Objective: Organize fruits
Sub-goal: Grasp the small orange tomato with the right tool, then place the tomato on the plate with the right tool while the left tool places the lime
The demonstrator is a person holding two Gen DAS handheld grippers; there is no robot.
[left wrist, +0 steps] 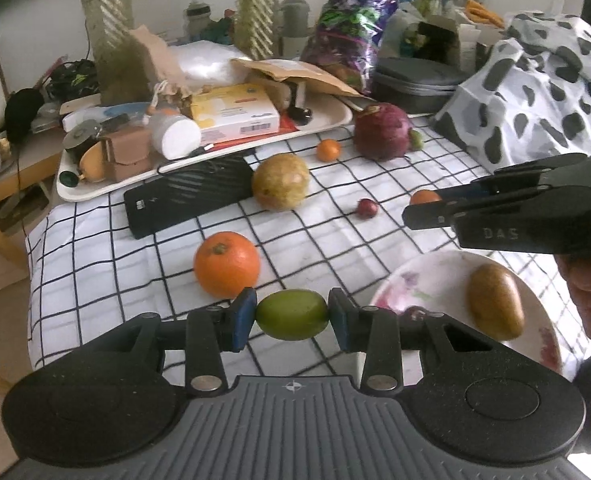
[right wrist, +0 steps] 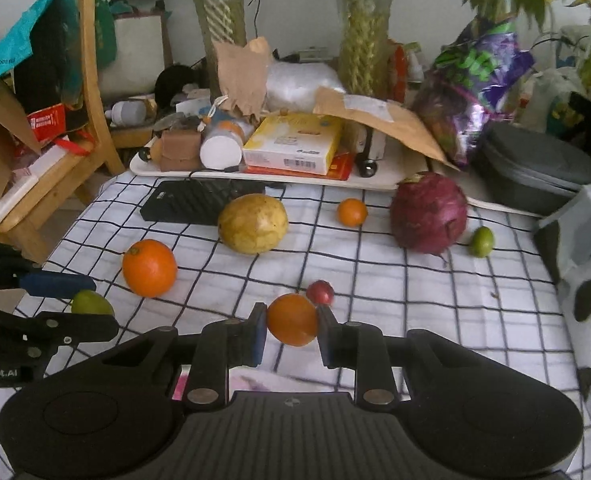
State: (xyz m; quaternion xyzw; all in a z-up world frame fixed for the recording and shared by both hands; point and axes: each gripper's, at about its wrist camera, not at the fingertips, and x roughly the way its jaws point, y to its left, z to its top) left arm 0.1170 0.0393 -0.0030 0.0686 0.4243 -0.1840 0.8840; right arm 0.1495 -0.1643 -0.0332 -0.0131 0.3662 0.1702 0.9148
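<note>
My left gripper (left wrist: 291,315) is shut on a green fruit (left wrist: 292,314), held above the checked cloth beside a floral plate (left wrist: 427,276). A brown oval fruit (left wrist: 495,307) lies in that plate. My right gripper (right wrist: 291,330) is shut on a small orange fruit (right wrist: 292,319), lifted off the cloth; in the left wrist view that gripper (left wrist: 419,210) comes in from the right. Loose on the cloth are a large orange (right wrist: 149,268), a yellow round fruit (right wrist: 252,223), a small orange (right wrist: 352,212), a small red fruit (right wrist: 320,292), a purple round vegetable (right wrist: 428,213) and a small green fruit (right wrist: 482,241).
A black flat device (right wrist: 193,202) lies by a cluttered white tray (right wrist: 379,180) at the back. A spotted black-and-white cloth (left wrist: 535,92) heaps at the right. A grey case (right wrist: 535,168) and plant trunks stand behind; a wooden chair (right wrist: 91,92) is at the left.
</note>
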